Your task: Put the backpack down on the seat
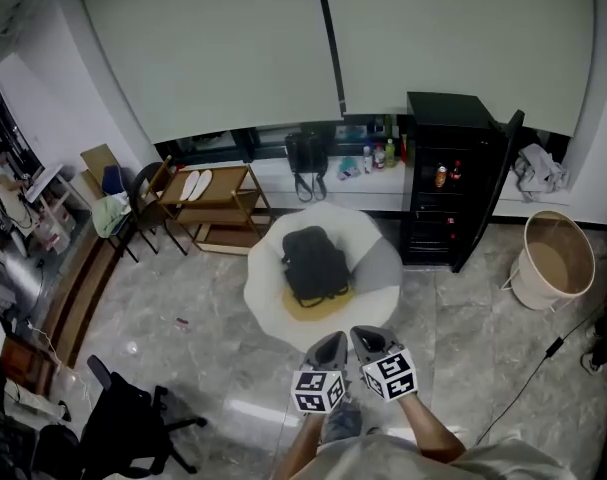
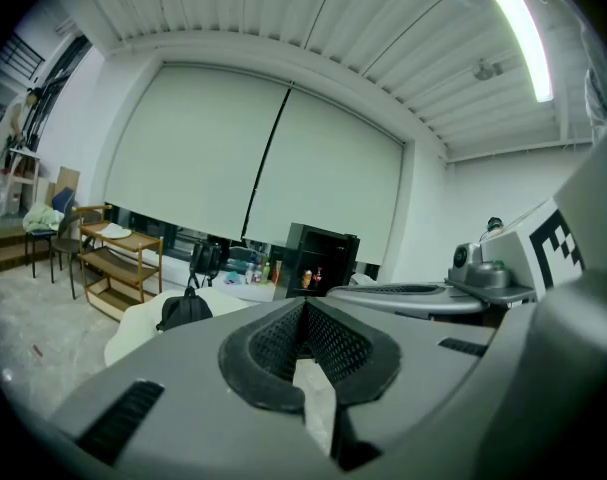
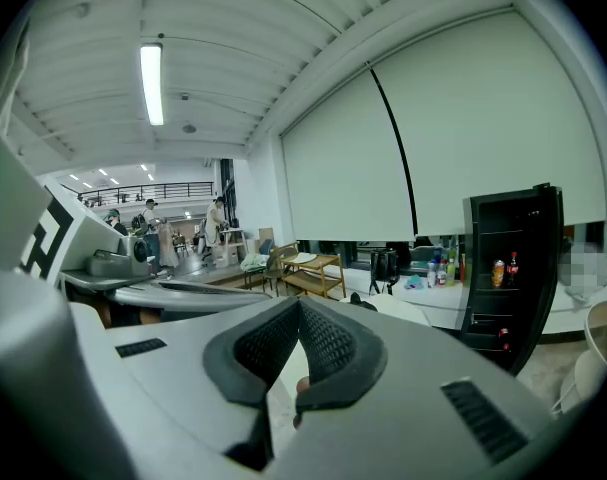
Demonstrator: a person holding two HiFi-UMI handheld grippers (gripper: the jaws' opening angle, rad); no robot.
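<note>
The black backpack lies flat on the white round seat, on top of a tan cushion. Both grippers are held side by side in front of the seat, a short way back from its near edge. My left gripper is shut with nothing in it, and so is my right gripper. In the left gripper view the shut left gripper points toward the backpack on the seat. In the right gripper view the right gripper is shut and the seat shows just beyond it.
A black drinks cabinet with its door open stands right of the seat. A wooden shelf stands to the left, a beige basket at far right. Another black bag hangs at the sill. A black office chair is near left.
</note>
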